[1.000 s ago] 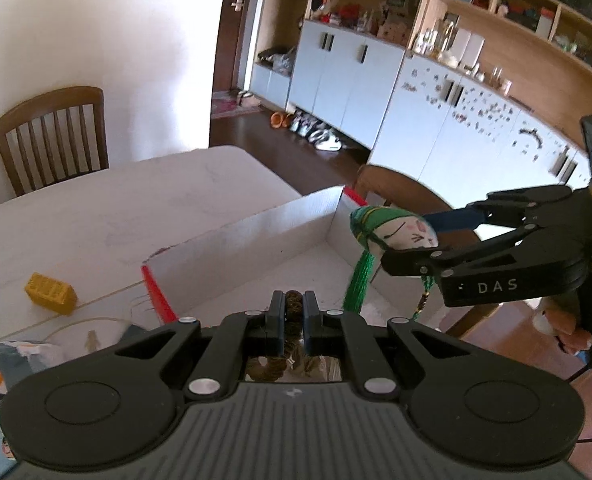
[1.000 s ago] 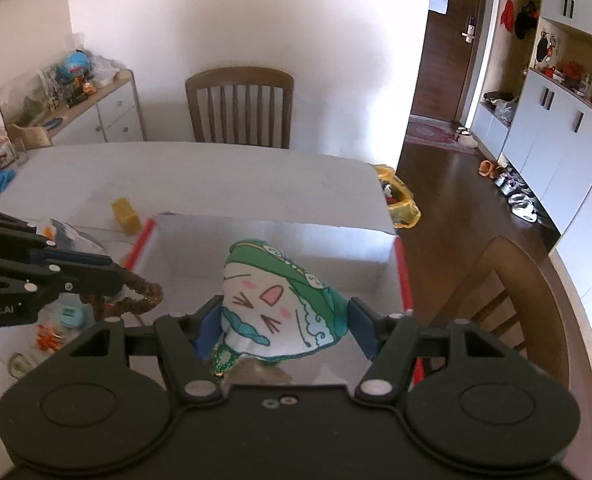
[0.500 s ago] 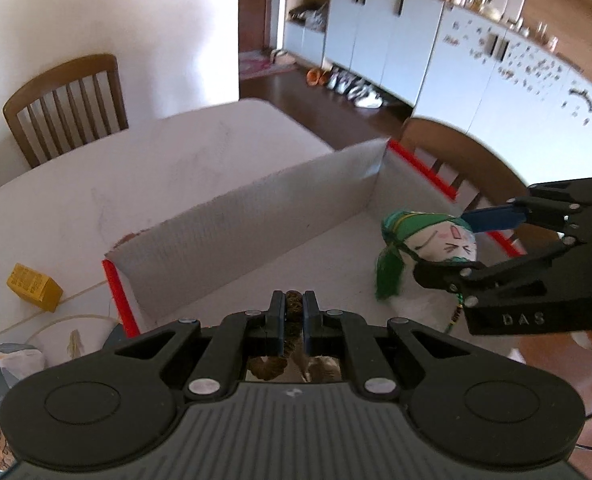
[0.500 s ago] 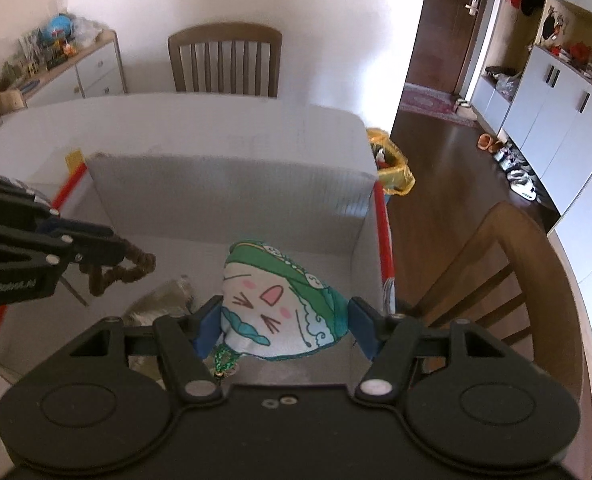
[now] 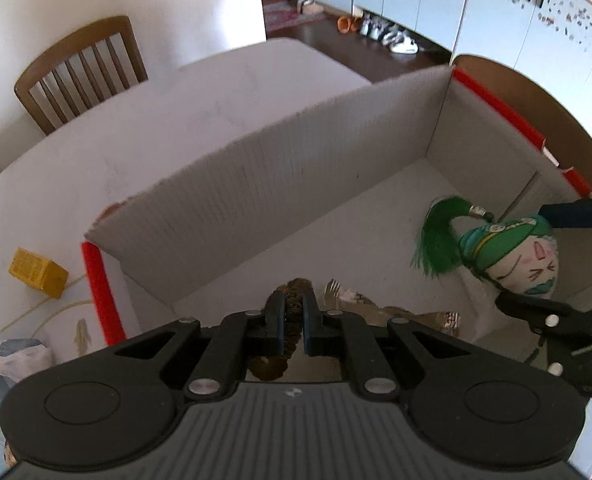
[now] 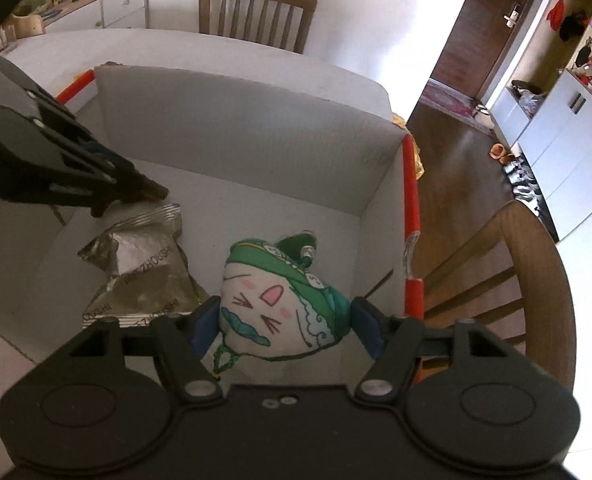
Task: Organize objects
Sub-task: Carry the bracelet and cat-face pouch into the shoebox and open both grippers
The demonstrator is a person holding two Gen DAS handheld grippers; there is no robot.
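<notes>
A white cardboard box with red edges stands open on the table. My left gripper is shut on a brown braided cord low over the box's left part; in the right wrist view the left gripper comes in from the left. My right gripper has a plush doll with a green cap between its blue pads, down near the box floor. Its jaws are opening, and the pads still touch the doll's sides. The doll trails a green tassel. A foil snack packet lies on the box floor.
Left of the box on the white table lie a small yellow carton and crumpled wrappers. One wooden chair stands at the table's far side, another right beside the box's right wall.
Both grippers have sunk from above the box rim down into the box, pointing more steeply down. The foil packet has come into view. The doll and the cord stay between their jaws.
</notes>
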